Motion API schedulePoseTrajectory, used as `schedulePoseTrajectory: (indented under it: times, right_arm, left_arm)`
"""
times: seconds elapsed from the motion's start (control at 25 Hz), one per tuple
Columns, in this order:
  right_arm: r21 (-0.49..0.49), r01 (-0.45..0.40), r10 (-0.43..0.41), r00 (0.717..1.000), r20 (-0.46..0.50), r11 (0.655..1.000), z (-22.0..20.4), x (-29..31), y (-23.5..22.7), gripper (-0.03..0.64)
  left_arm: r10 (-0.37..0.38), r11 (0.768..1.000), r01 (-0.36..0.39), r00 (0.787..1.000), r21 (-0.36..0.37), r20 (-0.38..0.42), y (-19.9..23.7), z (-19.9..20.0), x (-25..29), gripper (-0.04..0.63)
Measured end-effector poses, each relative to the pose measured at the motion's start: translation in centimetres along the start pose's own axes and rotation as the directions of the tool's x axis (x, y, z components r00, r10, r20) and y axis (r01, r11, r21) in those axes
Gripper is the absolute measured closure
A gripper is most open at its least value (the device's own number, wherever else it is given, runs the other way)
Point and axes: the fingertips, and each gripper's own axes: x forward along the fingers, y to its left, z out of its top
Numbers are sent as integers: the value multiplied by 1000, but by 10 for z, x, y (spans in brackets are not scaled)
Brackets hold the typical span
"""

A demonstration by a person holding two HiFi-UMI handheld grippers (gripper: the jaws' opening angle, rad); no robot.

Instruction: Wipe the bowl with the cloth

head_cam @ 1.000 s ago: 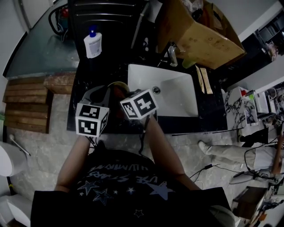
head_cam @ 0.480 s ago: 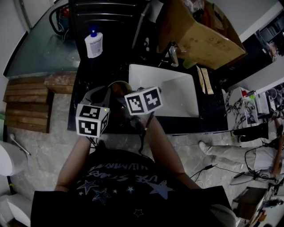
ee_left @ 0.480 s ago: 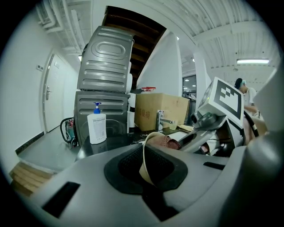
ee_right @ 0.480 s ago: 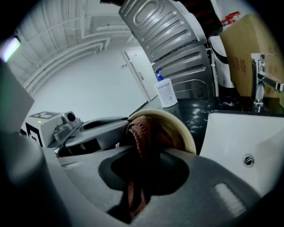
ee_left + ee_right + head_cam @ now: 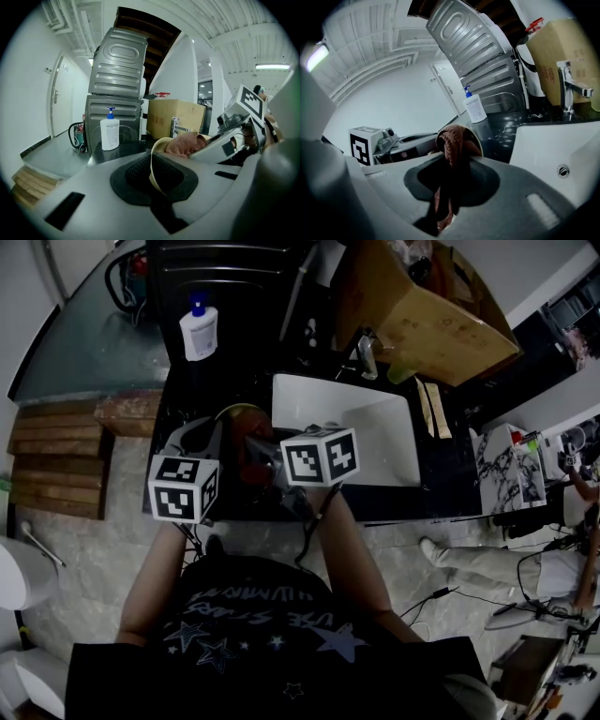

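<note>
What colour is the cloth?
Reddish brown. The cloth shows best in the right gripper view.

Terry cloth (image 5: 451, 140), glossy blk counter (image 5: 506, 123)

A white sink (image 5: 375, 442) is set into a black counter (image 5: 441, 482), with a faucet (image 5: 367, 354) at its far edge. A pump bottle (image 5: 198, 332) is stood far left of the sink, beside a dark appliance (image 5: 230, 282). A cardboard box (image 5: 427, 320) is seen beyond the faucet. Wooden planks (image 5: 56, 460) are stacked at the left.
</note>
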Motion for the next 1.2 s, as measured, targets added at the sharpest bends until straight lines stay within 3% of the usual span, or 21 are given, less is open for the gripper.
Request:
schedulePoseTrajectory:
  times: [0.16,0.32,0.52,0.64,0.84,1.2]
  right_arm:
    - [-55,-22,27,995,94,998,17,-23,11,549]
    - [-118,41,-23,988,153,992,31,-48,1,549]
    - [-208,118,-93,988,124,971,17,-44,-19,549]
    - [-239,102,-84,993,86,966,-2,-28,-14,549]
    - [-304,43,-21,997,75,952,-11,-2,14,549]
    - [-346,102,-74,993,91,933,0,3,9,549]
  left_arm:
    - [22,999,-23,1000,-47,-9,21,-4,-5,578]
    - [55,988,-57,998,-144,-17,51,-10,-15,578]
    - [8,935,-7,1000,-354,0,75,-12,-29,577]
    - [0,913,15,999,-407,36,82,-2,-35,578]
    - [-38,893,67,997,-446,72,77,11,-34,578]
    - [-122,930,110,993,-351,-11,67,6,-29,578]
